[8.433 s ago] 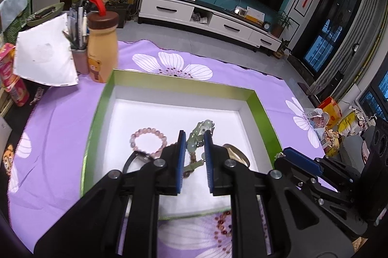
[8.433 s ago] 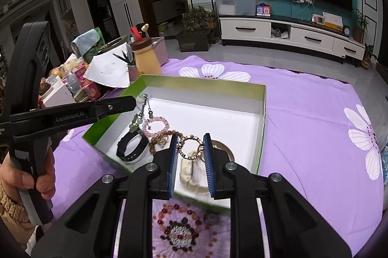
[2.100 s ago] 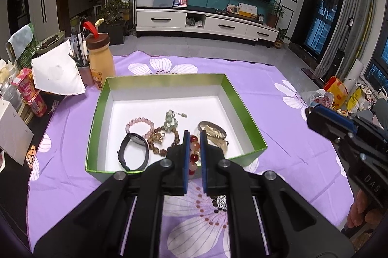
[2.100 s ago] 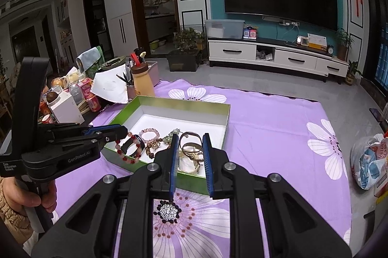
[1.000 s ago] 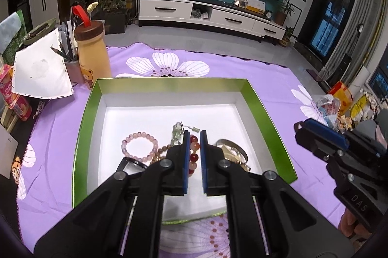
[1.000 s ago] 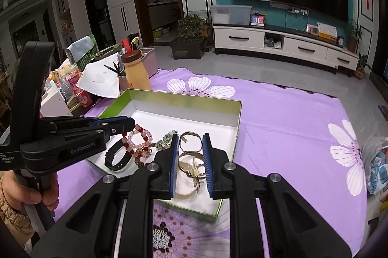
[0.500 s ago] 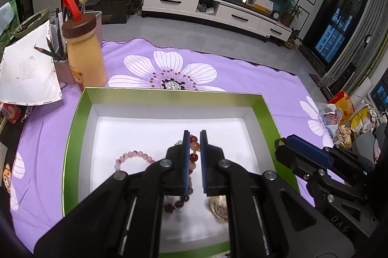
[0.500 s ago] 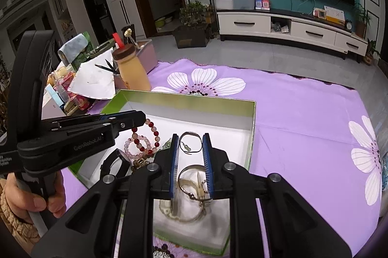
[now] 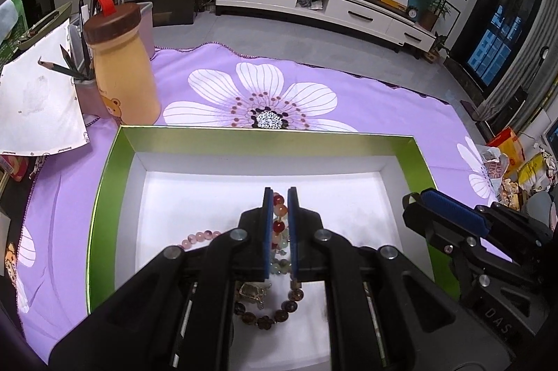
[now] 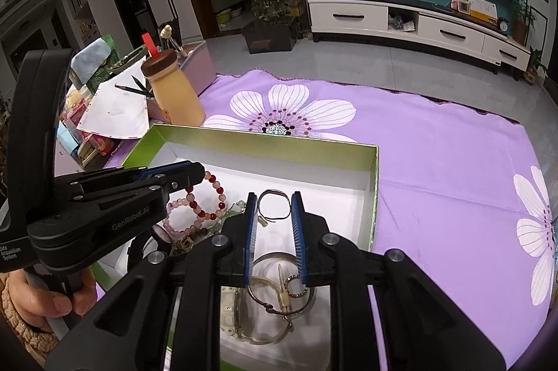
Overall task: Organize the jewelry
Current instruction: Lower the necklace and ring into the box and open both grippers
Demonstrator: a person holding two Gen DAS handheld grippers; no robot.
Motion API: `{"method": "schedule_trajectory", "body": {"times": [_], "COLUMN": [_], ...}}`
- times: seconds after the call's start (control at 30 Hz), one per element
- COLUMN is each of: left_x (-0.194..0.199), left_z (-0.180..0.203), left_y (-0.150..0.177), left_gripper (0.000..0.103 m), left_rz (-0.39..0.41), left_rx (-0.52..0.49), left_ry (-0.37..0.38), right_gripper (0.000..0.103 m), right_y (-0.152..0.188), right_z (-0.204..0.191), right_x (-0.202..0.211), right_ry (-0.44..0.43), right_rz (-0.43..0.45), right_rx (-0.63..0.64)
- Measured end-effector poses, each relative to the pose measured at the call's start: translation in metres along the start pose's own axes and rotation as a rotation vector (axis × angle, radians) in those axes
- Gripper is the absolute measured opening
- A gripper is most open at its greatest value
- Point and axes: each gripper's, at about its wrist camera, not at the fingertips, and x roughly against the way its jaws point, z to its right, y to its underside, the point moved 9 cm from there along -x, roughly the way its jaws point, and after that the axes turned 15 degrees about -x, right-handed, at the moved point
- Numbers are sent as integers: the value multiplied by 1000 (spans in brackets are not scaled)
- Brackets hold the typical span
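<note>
A green-walled box [image 9: 265, 132] with a white floor holds several pieces of jewelry. My left gripper [image 9: 279, 193] is shut on a red and pale bead bracelet [image 9: 278, 208]. In the right wrist view that bracelet [image 10: 213, 193] hangs from the left gripper [image 10: 198, 171] over the box's left half. My right gripper [image 10: 274, 196] is shut on a thin metal bangle [image 10: 275, 194] above the box [image 10: 265, 138]. On the floor lie a pink bead bracelet [image 9: 200, 236], a brown bead bracelet [image 9: 265, 315], silver bangles [image 10: 275, 299] and a pale watch [image 10: 232, 311].
A tan bottle [image 9: 122, 74] with a brown cap, a pencil cup [image 9: 87, 91] and a white paper [image 9: 35, 102] stand left of the box. A purple flowered cloth [image 10: 436, 154] covers the table. A person's hand [image 10: 45, 301] grips the left tool.
Both grippers have moved forward and down over the box, so its back wall looks closer. Each still carries its piece: the bead bracelet on the left, the bangle on the right.
</note>
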Motion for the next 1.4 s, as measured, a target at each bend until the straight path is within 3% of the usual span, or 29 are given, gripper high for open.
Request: {"method": "schedule_trajectory", "body": {"times": [0.87,1.4], "left_x": [-21,-24], "left_z": [-4,-5], "left_y": [4,3], "left_gripper": [8,8], "left_rz": [-44,-68], "left_rx": [1,-2], "left_ry": [-9,-24], "right_gripper": [19,19], "right_y": [9,10], "right_z": [11,10], "right_x": [-37,-39], "right_ry": [57,66], "right_rz": [-89,-105], "right_rx": [-21,-8]}}
